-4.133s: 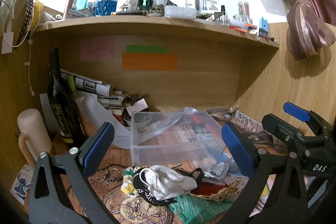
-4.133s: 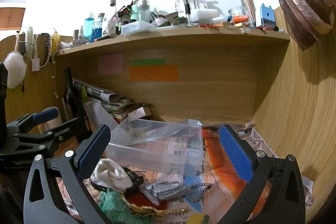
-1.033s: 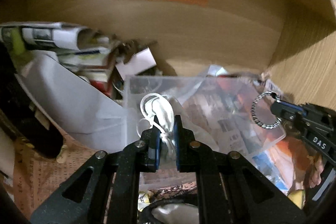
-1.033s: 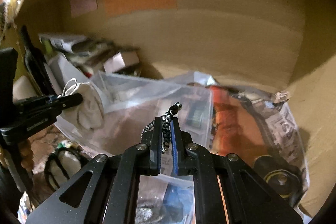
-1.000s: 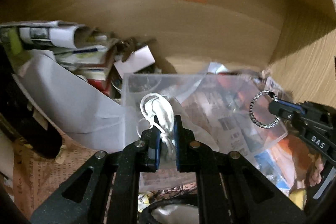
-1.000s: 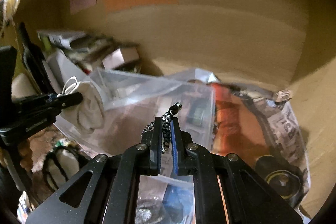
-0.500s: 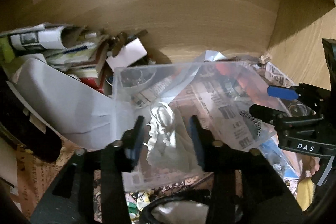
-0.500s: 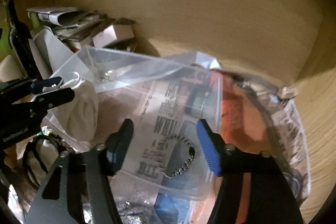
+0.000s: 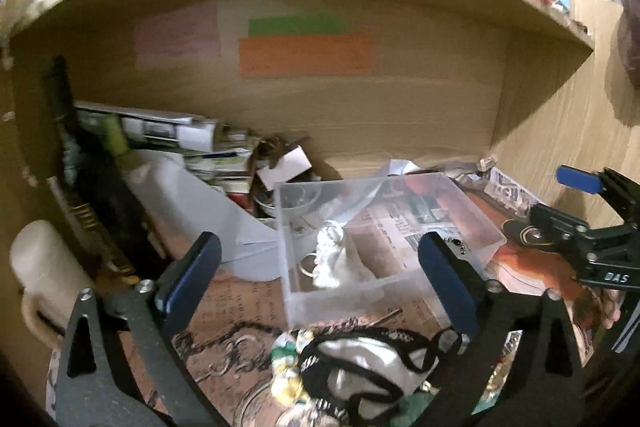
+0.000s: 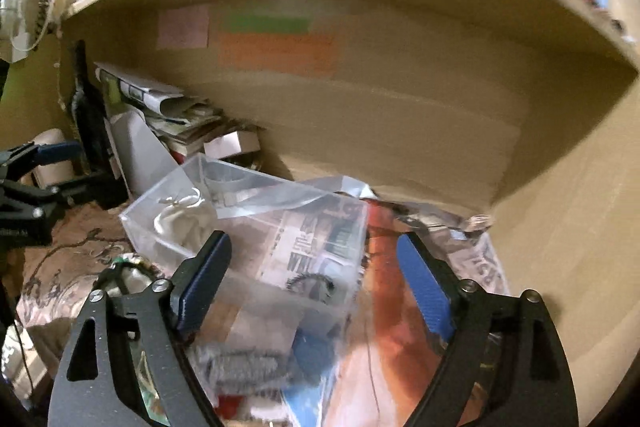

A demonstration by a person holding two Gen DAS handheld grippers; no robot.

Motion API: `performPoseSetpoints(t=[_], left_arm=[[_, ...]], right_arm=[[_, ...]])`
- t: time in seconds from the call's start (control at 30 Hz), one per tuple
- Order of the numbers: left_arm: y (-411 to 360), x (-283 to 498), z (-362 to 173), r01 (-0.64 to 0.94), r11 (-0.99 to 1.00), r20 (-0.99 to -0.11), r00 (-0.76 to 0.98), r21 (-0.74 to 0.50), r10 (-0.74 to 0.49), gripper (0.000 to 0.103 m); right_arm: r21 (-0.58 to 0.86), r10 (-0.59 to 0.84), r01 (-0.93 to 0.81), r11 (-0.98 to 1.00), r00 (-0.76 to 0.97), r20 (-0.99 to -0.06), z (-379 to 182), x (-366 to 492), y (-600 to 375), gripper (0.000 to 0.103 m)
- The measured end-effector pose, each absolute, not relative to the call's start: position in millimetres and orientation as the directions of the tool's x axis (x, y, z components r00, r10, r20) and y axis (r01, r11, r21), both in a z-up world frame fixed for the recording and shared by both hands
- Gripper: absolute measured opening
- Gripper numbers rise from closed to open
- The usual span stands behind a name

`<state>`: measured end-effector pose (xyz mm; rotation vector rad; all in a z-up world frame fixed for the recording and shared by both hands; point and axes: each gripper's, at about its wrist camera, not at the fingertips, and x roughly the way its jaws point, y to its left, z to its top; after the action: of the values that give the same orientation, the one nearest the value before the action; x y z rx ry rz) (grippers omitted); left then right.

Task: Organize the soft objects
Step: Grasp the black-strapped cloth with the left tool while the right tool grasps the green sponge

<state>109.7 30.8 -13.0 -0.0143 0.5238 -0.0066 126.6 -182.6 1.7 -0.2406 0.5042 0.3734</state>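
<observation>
A cluttered wooden desk nook under a shelf, seen from two hand-held tools. At the left edge of the tabletop stand a cream mug (image 9: 38,269) and a dark bottle (image 9: 86,187), with a stack of papers (image 9: 168,133) behind them against the back wall. The left tool (image 9: 316,275) has its blue-padded fingers spread wide apart and holds nothing. Between and beyond its fingers sits a clear plastic box (image 9: 384,227) near the middle of the tabletop; a white fabric mask (image 9: 332,261) lies inside at the box's left near corner, and a beaded bracelet (image 10: 310,283) lies inside toward its right side. In front of the box, at the near edge, a heap of soft items includes a white pouch with black cord (image 9: 360,363). The right tool (image 10: 316,277) is likewise wide apart and empty, above the box's right half. Newspaper (image 10: 484,267) covers the right side of the tabletop.
</observation>
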Motion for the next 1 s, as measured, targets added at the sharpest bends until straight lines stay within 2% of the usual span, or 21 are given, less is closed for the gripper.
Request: performPoseSetpoints(t=[0.1, 0.23, 0.4, 0.57, 0.63, 0.7, 0.8, 0.87, 0.93, 1.0], left_arm=[[31.0, 95.1, -14.7, -0.001, 1.0, -0.509, 0.861, -0.015, -0.006, 0.101], [29.8, 76.6, -27.4, -0.008, 1.0, -0.53, 0.848, -0.003, 0.005, 0.101], [26.6, 63.8, -52.3, -0.018, 1.0, -0.577, 0.817, -0.008, 0.01, 0.101], [21.6, 57.2, -81.2, -0.039, 0.999, -0.618, 0.786, 0.003, 0.033, 0.101], [22.2, 58.8, -92.0, -0.046, 0.999, -0.641, 0.767, -0.007, 0.031, 0.093], [22.7, 62.5, -100.2, -0.042, 0.999, -0.67, 0.742, -0.027, 0.013, 0.074], [25.5, 68.3, -109.7, -0.046, 0.997, -0.697, 0.717, -0.059, -0.008, 0.066], [25.9, 69.6, -113.5, -0.045, 0.996, -0.705, 0.709, -0.072, -0.019, 0.06], [25.3, 71.5, -116.7, -0.038, 0.996, -0.713, 0.701, -0.086, -0.034, 0.055], [23.9, 73.7, -119.4, -0.026, 0.995, -0.72, 0.692, -0.101, -0.054, 0.044]], right_arm=[[-0.139, 0.267, -0.378, 0.915, 0.828, -0.493, -2.2, 106.8, -193.2, 0.088], [-0.117, 0.24, -0.346, 0.931, 0.82, -0.52, -17.7, 87.6, -205.9, 0.09], [-0.076, 0.192, -0.29, 0.954, 0.787, -0.586, -44.1, 71.8, -225.1, 0.09], [-0.001, 0.202, -0.275, 0.961, 0.71, -0.675, -74.6, 64.9, -236.3, 0.089], [0.031, 0.218, -0.279, 0.96, 0.671, -0.708, -86.8, 62.1, -238.7, 0.085], [0.059, 0.235, -0.284, 0.957, 0.639, -0.733, -96.0, 59.5, -239.6, 0.075], [0.098, 0.267, -0.298, 0.949, 0.603, -0.752, -104.5, 55.9, -238.4, 0.065], [0.099, 0.272, -0.308, 0.946, 0.593, -0.758, -107.8, 53.1, -236.7, 0.049], [0.086, 0.263, -0.311, 0.946, 0.586, -0.766, -111.4, 51.7, -234.5, 0.043], [0.074, 0.256, -0.313, 0.947, 0.596, -0.761, -112.2, 50.5, -233.8, 0.039]])
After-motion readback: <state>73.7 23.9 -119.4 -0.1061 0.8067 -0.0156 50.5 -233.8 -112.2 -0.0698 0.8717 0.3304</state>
